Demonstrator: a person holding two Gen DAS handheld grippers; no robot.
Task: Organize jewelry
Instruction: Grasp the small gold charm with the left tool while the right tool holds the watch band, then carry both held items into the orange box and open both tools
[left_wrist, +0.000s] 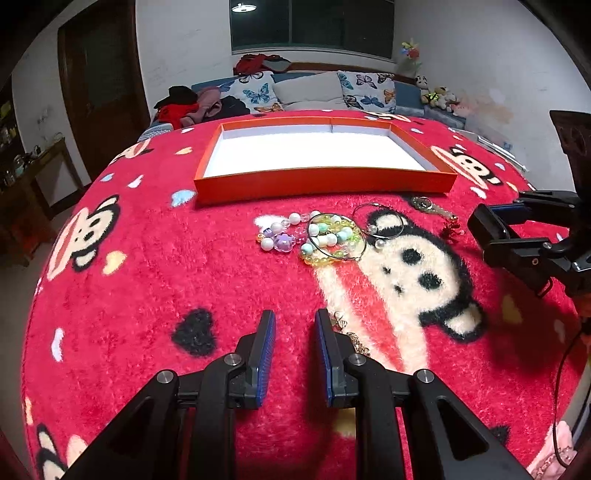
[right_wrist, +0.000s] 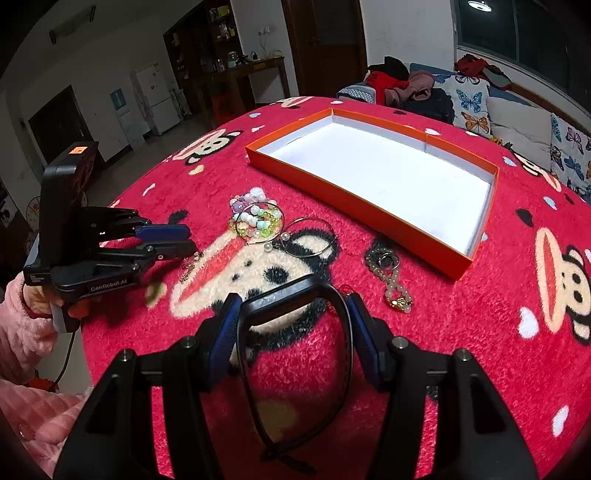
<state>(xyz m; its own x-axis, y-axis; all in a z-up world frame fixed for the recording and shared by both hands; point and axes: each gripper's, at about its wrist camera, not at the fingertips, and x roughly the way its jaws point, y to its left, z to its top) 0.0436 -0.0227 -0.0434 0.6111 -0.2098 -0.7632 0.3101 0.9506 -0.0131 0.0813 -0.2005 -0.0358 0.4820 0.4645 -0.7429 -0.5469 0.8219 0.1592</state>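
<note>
The right gripper (right_wrist: 293, 308) is clamped on a black band (right_wrist: 295, 295), its fingers pressing both sides. At ten o'clock, the left gripper (right_wrist: 181, 240), marked "CenRobot.AI", has its fingers slightly apart, holding nothing. Beaded bracelets (right_wrist: 255, 218), wire hoops (right_wrist: 308, 236) and a bead chain (right_wrist: 391, 280) lie on the red blanket (right_wrist: 480, 332). Beyond, at one o'clock, the orange tray (right_wrist: 354, 206) shows only its white floor.

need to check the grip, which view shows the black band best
The right wrist view: the black band fills the foreground, pinched between the right gripper's blue pads. The left wrist view shows only that gripper from the side, band hidden.
</note>
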